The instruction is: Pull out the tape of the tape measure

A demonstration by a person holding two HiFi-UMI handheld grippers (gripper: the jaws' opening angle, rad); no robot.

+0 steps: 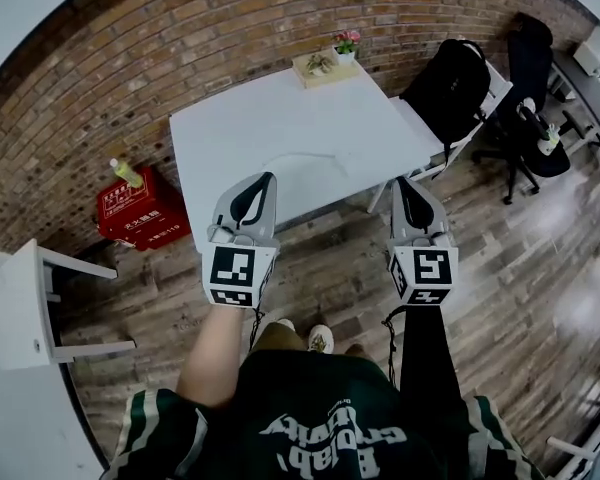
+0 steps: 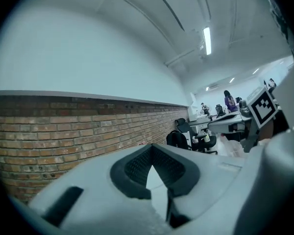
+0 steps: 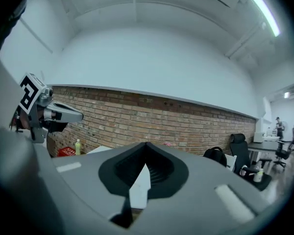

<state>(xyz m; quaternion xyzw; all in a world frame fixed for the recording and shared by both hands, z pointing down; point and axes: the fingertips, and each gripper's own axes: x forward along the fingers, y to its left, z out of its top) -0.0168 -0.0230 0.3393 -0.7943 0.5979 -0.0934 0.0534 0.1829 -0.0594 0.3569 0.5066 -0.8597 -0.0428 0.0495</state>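
Both grippers hang side by side over the wooden floor, just short of the near edge of the white table (image 1: 230,148). The left gripper (image 1: 266,178) is shut with nothing between its jaws; in its own view the left gripper (image 2: 152,147) points at the brick wall. The right gripper (image 1: 401,182) is also shut and empty, and in its own view the right gripper (image 3: 146,146) faces the same wall. No tape measure shows plainly. A thin pale curved strip (image 1: 305,158) lies mid-table, too faint to identify.
A wooden tray (image 1: 323,66) and a small pot of pink flowers (image 1: 347,42) stand at the table's far edge. A red box (image 1: 140,210) with a green bottle (image 1: 126,173) sits left of the table. A black backpack (image 1: 448,83) rests on a chair at the right, and a white shelf (image 1: 25,303) stands at the left.
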